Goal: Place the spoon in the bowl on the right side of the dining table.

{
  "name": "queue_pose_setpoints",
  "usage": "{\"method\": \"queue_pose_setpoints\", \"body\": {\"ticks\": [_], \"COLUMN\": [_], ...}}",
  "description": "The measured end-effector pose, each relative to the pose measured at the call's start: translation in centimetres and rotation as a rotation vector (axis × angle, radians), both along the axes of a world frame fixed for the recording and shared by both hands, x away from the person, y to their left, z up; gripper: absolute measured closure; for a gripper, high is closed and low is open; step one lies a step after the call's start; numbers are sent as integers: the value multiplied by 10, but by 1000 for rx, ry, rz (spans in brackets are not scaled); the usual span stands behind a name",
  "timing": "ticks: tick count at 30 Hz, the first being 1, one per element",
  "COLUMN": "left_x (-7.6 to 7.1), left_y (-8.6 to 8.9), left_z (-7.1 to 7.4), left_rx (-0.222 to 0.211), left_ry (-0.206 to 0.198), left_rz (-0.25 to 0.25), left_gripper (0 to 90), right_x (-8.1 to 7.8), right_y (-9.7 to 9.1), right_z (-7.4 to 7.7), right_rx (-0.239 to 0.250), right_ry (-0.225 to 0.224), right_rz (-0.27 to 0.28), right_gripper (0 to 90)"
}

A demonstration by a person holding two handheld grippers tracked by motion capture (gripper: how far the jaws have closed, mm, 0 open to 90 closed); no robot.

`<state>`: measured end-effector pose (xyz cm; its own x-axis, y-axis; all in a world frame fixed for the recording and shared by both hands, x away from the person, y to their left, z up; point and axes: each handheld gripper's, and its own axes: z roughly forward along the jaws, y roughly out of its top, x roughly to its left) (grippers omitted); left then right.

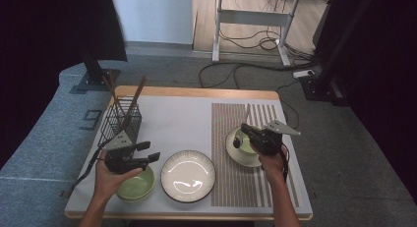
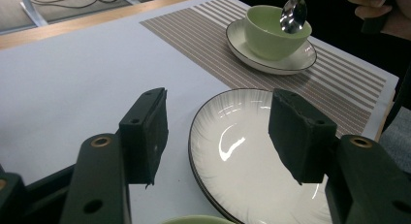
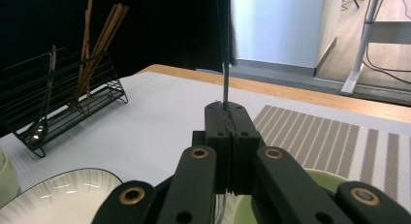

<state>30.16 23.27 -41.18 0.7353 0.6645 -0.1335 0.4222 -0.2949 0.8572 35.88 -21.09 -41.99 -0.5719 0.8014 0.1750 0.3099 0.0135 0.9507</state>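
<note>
1. Looking along its own jaws, the right gripper view shows the right gripper (image 3: pixel 228 136) clamped tight on the thin handle of a spoon (image 3: pixel 226 64), which sticks straight up out of the pinch; the spoon's bowl is hidden below the jaws there.
2. The left gripper view gives the other end: the spoon's shiny bowl (image 2: pixel 293 13) hangs over the rim of the green cup (image 2: pixel 271 32), which sits on a white saucer (image 2: pixel 291 64) on the striped placemat (image 2: pixel 203 40). Whether the spoon touches the cup I cannot tell.
3. From the high view, the right gripper (image 1: pixel 246 133) sits over the cup and saucer at the right of the table (image 1: pixel 196 93), with the hand below it.
4. The left gripper (image 2: pixel 218 132) has its jaws wide apart with nothing between the pads; through the gap shows the white ribbed plate (image 2: pixel 252 166) with a dark rim.
5. In the high view the left gripper (image 1: pixel 150 152) hovers above a green bowl (image 1: pixel 135 187) at the near left, just beside the plate (image 1: pixel 188 175), jaws pointing toward it.
6. A black wire rack (image 3: pixel 63 103) stands at the far left of the table, well apart from the cup. The right gripper view shows it holding wooden chopsticks (image 3: pixel 97 44) leaning upright and a second metal spoon (image 3: pixel 41 117); the high view makes out the chopsticks but not that spoon clearly.
7. A grey mat (image 1: pixel 172 124) covers the tabletop left of the placemat.
8. Nothing stands between the spoon and the cup.
</note>
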Motion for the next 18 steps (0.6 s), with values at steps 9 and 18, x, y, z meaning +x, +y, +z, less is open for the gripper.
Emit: {"method": "queue_pose_setpoints", "body": {"ticks": [9,18], "left_x": [0,0], "left_y": [2,3], "left_z": [1,1], "left_rx": [-1,-1], "left_ry": [-3,-6], "left_rz": [7,10], "left_gripper": [392,383], "right_x": [7,9], "right_y": [-14,-29], "right_z": [0,-2], "right_rx": [11,23], "right_ry": [1,2], "right_rz": [-45,-80], "right_gripper": [894,894]}}
